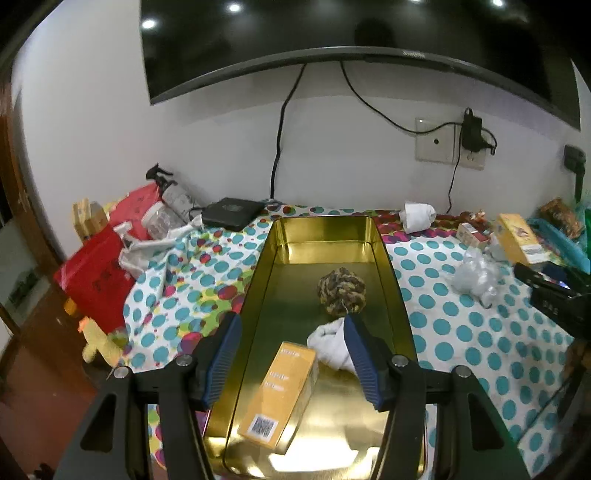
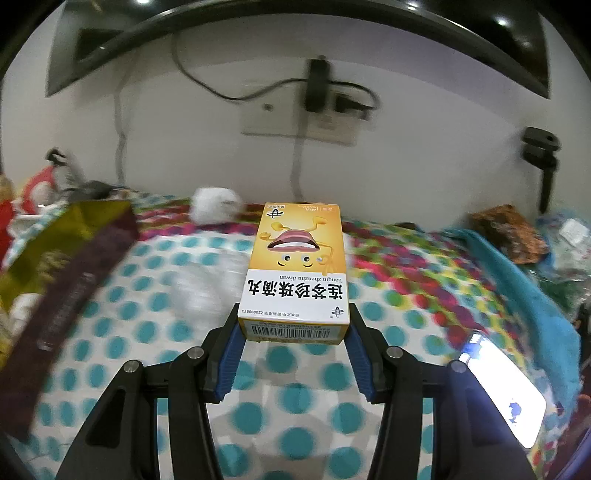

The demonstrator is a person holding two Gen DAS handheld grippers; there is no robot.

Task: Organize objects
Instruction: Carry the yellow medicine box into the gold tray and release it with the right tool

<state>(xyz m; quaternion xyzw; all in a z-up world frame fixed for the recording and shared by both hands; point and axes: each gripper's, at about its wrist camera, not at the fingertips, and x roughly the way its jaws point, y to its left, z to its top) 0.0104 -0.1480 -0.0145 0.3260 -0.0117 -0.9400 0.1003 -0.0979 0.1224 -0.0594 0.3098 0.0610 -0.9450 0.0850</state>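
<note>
A long gold tin (image 1: pixel 325 230) lies open on the dotted cloth. It holds a brown rope ball (image 1: pixel 341 291), a white cloth (image 1: pixel 330 345) and an orange box (image 1: pixel 280 395). My left gripper (image 1: pixel 291 356) hovers open over the tin's near half; its blue pads touch nothing. The orange box lies below, between the fingers. In the right wrist view my right gripper (image 2: pixel 293 325) is shut on the near end of a yellow medicine box (image 2: pixel 295 266) with a cartoon face, held above the cloth. The tin (image 2: pixel 55 254) appears blurred at the left.
A dark screen (image 1: pixel 332 33) hangs on the wall above sockets and cables. Red bags (image 1: pixel 96 280), spray bottles and a black box (image 1: pixel 232 212) crowd the back left. A white roll (image 1: pixel 417 216), crumpled plastic (image 1: pixel 476 277), a teal towel (image 2: pixel 532 291) and a lit phone (image 2: pixel 502 387) lie to the right.
</note>
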